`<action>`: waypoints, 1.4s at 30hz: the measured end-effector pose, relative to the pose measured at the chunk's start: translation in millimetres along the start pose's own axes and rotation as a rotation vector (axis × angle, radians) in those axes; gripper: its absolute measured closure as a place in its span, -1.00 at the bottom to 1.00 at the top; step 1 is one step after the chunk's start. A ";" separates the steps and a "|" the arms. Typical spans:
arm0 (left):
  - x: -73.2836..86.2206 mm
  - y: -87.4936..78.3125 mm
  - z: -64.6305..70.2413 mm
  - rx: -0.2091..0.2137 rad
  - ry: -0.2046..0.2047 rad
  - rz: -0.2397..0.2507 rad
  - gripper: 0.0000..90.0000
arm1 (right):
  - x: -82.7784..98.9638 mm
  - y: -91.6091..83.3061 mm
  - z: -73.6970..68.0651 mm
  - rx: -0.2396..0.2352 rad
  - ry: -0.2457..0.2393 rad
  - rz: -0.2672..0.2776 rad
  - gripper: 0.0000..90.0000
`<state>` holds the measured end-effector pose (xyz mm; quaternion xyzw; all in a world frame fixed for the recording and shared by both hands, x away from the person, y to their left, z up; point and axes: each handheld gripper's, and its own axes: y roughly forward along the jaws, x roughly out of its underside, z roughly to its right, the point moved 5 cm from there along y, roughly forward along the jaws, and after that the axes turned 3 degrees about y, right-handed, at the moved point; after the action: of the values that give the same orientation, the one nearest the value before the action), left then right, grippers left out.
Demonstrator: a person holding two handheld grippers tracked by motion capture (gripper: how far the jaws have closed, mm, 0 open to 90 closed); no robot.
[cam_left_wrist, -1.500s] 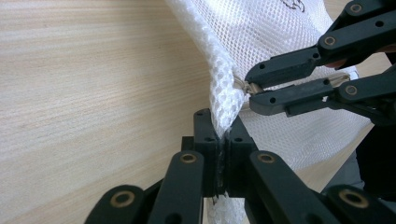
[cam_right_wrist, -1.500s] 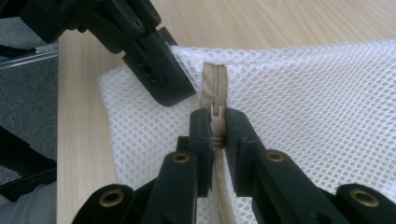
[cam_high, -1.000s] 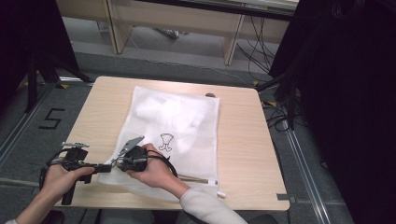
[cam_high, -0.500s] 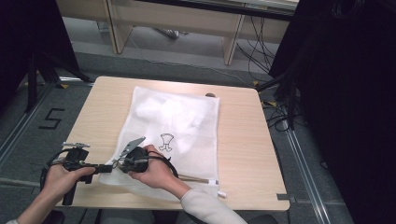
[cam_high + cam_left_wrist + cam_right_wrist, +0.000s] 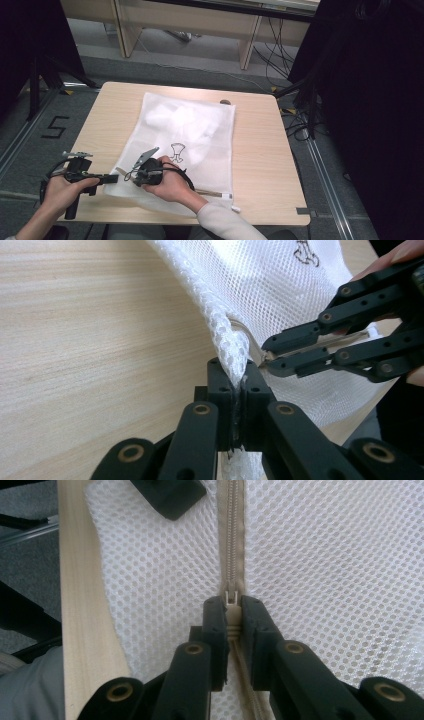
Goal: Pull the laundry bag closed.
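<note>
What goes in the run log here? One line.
left gripper: shut on mesh bag corner | right gripper: shut on zipper pull | table

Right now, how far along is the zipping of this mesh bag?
Done: both grips are set. The left claw is shut on the mesh bag at its corner, and the right claw is shut on the zipper pull. In hand: the bag is held at the corner. Left: running the pull along the zipper; which way closes it I cannot tell.
</note>
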<state>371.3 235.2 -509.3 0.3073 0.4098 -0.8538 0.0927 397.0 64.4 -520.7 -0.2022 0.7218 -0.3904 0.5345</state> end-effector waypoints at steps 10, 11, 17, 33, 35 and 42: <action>0.6 2.0 1.2 -0.009 0.002 -0.009 0.91 | 10.5 -7.4 5.2 0.009 -0.015 -0.023 0.84; 0.7 2.3 2.1 -0.003 0.000 -0.015 0.91 | 11.8 -8.4 6.4 0.008 -0.015 -0.026 0.84; 1.3 2.9 1.4 -0.027 0.021 -0.014 0.92 | 15.7 -10.6 6.7 0.007 -0.029 -0.031 0.84; 2.0 5.2 3.3 -0.036 0.039 -0.022 0.91 | 25.9 -20.0 11.0 0.011 -0.046 -0.031 0.84; 1.9 5.3 3.6 -0.035 0.039 -0.022 0.91 | 26.1 -20.3 11.1 0.011 -0.047 -0.031 0.84; 0.6 2.6 3.0 -0.034 0.031 -0.011 0.91 | 29.5 -22.9 12.7 0.018 -0.042 -0.042 0.84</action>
<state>370.6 231.4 -509.8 0.3167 0.4272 -0.8424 0.0867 395.8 25.1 -522.5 -0.2207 0.7025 -0.4038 0.5430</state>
